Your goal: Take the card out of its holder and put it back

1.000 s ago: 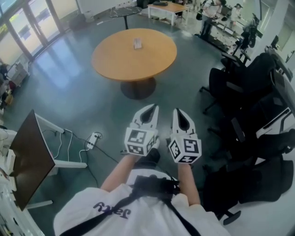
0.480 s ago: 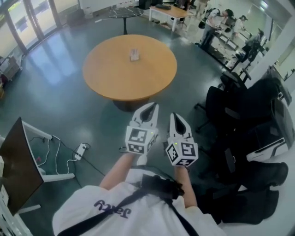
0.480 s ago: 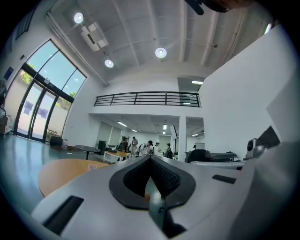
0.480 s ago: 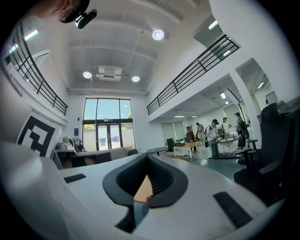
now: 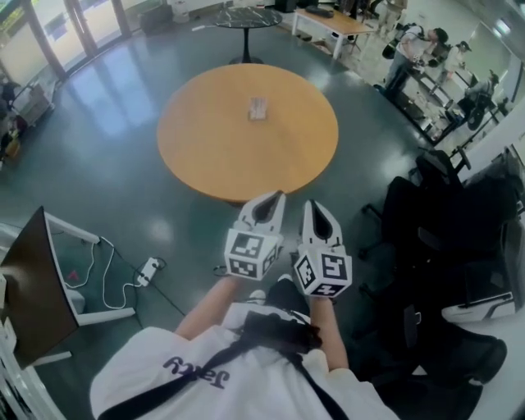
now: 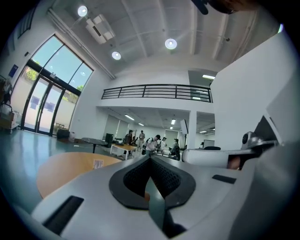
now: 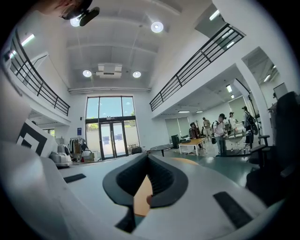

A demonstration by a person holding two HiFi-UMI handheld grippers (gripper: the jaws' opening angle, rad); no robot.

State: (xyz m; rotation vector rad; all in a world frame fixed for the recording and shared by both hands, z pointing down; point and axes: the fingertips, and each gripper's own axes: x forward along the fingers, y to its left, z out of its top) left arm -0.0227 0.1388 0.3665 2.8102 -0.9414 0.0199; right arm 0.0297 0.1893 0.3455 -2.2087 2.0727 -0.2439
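Note:
The card holder (image 5: 258,108), a small pale stand with a card in it, sits near the middle of a round wooden table (image 5: 205,148), well ahead of both grippers. In the left gripper view the card holder (image 6: 98,163) shows small on the table top (image 6: 61,171), left of the jaws. My left gripper (image 5: 273,198) and right gripper (image 5: 312,205) are held side by side in front of the person's chest, short of the table's near edge. Both point level. The left gripper (image 6: 150,158) is shut with nothing in it. The right gripper (image 7: 148,157) is likewise shut and empty.
Black office chairs (image 5: 443,213) crowd the right side. A dark screen on a white stand (image 5: 37,279) is at the left, with a power strip and cables (image 5: 148,269) on the floor. People stand at desks (image 5: 418,41) far right. A small dark table (image 5: 246,18) stands beyond.
The person has walked toward the round table, which now lies closer and larger in the head view. Both grippers stayed shut and side by side.

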